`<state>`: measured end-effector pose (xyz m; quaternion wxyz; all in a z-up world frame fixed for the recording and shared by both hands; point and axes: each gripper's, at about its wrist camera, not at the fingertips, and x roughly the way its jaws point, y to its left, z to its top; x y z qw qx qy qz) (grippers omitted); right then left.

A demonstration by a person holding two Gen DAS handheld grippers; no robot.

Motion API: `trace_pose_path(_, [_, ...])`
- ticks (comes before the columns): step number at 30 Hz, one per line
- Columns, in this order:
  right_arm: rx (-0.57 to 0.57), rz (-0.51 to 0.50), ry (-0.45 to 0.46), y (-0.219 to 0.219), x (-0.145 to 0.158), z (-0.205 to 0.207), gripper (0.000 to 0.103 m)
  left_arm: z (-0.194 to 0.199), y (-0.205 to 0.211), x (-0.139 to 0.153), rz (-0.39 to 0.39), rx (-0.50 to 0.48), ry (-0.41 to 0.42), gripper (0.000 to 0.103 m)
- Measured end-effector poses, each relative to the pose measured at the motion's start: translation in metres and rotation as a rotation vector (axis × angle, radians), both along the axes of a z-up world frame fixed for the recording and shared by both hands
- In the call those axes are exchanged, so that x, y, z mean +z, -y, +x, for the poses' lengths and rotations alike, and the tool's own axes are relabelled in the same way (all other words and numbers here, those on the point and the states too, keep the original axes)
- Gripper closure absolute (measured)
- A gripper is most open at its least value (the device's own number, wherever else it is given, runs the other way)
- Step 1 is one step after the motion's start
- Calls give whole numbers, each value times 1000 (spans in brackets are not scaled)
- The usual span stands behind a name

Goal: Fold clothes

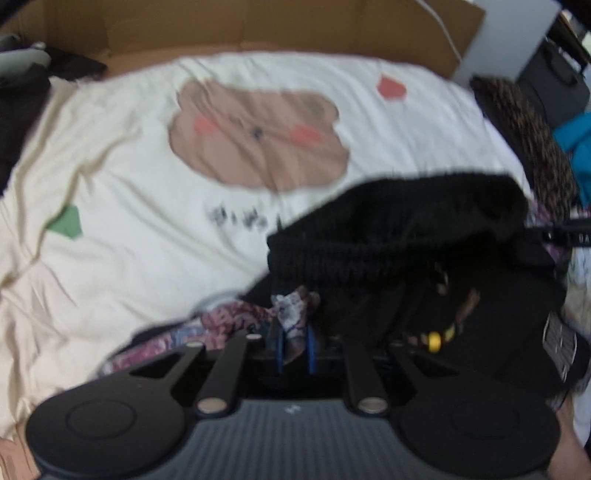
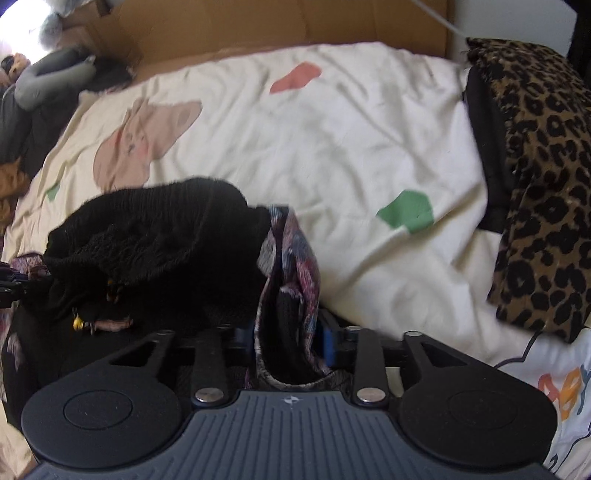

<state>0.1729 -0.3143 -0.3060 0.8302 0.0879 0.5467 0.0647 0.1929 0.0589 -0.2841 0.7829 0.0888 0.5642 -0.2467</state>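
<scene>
Left wrist view: left gripper (image 1: pixel 295 349) pinches a corner of the patterned garment (image 1: pixel 236 319); black knit (image 1: pixel 399 229) bunches near right on the bedspread (image 1: pixel 147 155).
Right wrist view: right gripper (image 2: pixel 286 341), half spread, has patterned cloth between its pads; whether they press is unclear.
Progress: early; nothing folded flat yet.

A home bedroom: a cream quilt (image 2: pixel 332 147) printed with a bear face (image 1: pixel 255 136) covers the bed, a leopard-print cloth (image 2: pixel 543 177) heaped at three o'clock, cardboard (image 2: pixel 258 26) at twelve.
</scene>
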Motion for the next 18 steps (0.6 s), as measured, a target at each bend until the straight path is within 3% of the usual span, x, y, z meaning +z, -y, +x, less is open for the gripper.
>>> trace_pose_path(7, [8,1,-16,6,18,-2,53,-12,-10,-3,18,-60,-91,89])
trace_pose_path(18, [-58,11,67,34,52,5,53,-17,-16,33,-18,-90,-43,89])
